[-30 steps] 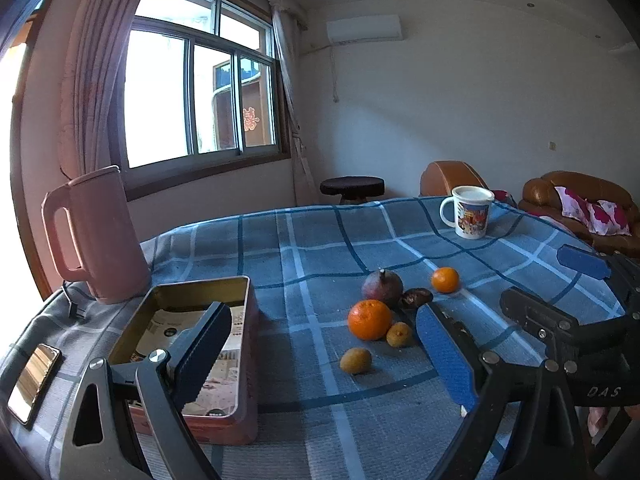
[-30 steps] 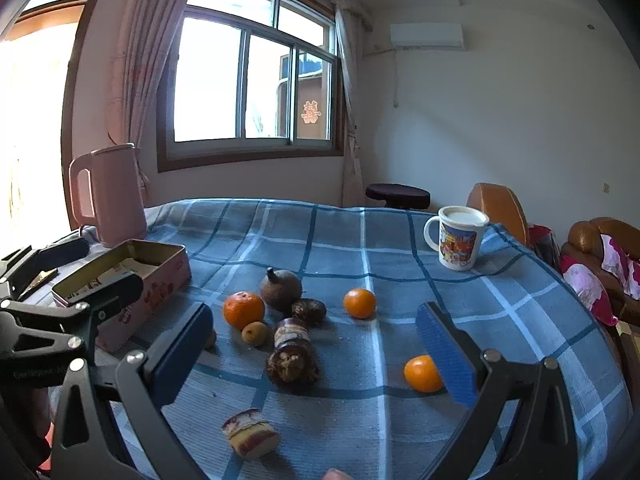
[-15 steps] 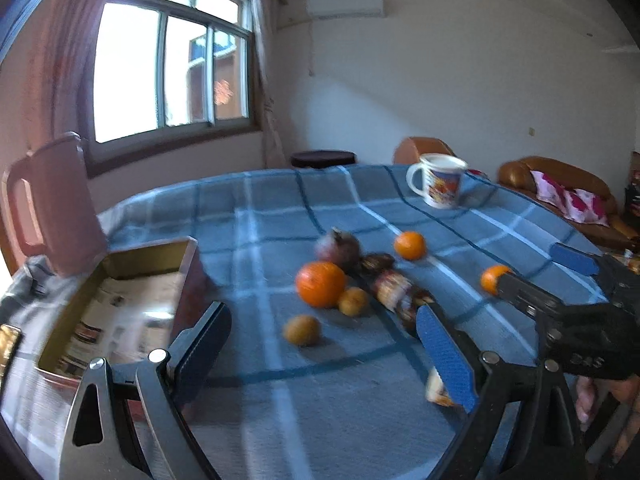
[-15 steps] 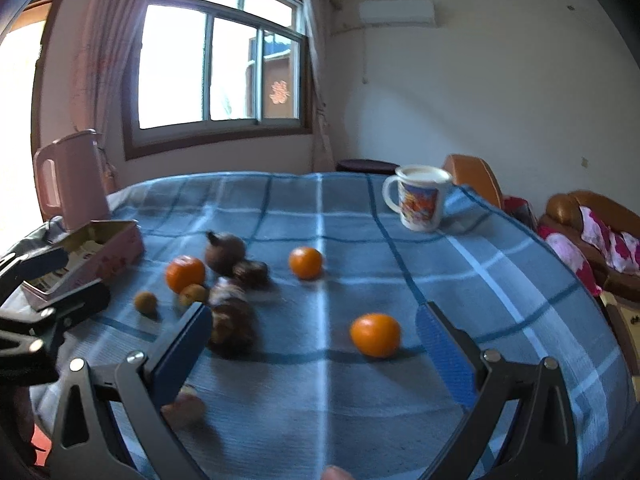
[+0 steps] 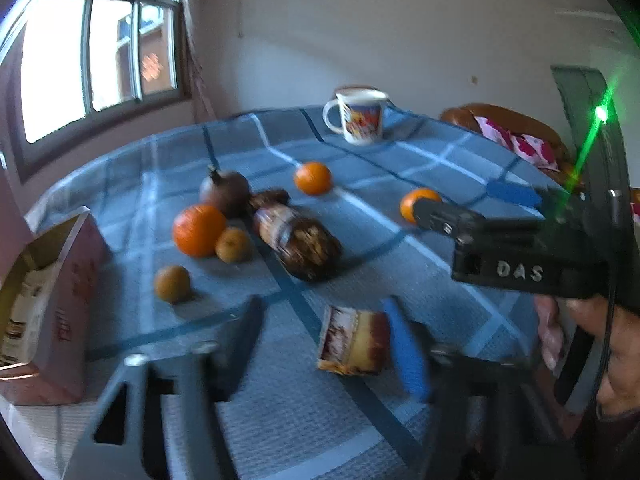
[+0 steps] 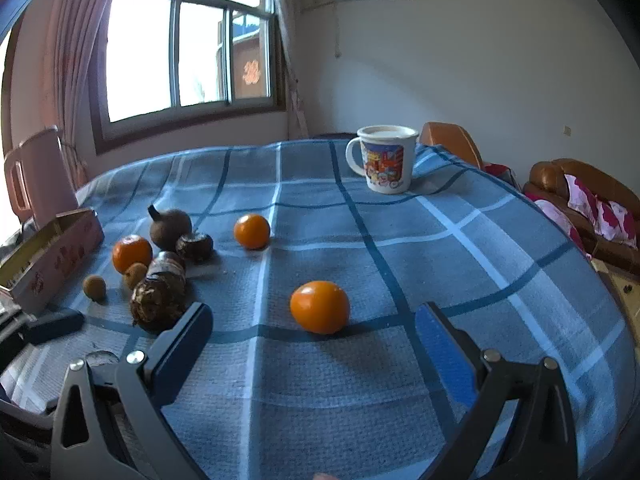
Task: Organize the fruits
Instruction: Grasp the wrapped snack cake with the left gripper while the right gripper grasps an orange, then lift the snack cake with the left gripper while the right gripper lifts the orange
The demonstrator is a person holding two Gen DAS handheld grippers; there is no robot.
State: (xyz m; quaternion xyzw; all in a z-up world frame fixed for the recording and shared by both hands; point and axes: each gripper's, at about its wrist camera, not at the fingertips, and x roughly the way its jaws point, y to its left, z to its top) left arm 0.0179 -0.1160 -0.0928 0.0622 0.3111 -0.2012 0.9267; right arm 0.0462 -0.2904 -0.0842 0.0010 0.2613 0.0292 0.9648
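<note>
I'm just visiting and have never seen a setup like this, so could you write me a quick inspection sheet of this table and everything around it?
Surface: blue plaid tablecloth.
Job's things: nearest orange, far orange, left orange, dark round fruit, two small yellowish fruits; open pink tin box.
Clutter: mug, brown wrapped packet, pink kettle.
Grippers: right gripper open, empty; left gripper open, blurred.
Cables: nothing seen.
Surroundings: window, brown sofa.

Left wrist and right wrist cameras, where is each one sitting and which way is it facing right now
Left wrist: on the left gripper, facing the fruit cluster and snack packet; shows its open fingers, the right gripper and hand.
Right wrist: on the right gripper, facing the nearest orange; shows its open fingers.
Shared: mug, tin box, that orange.
</note>
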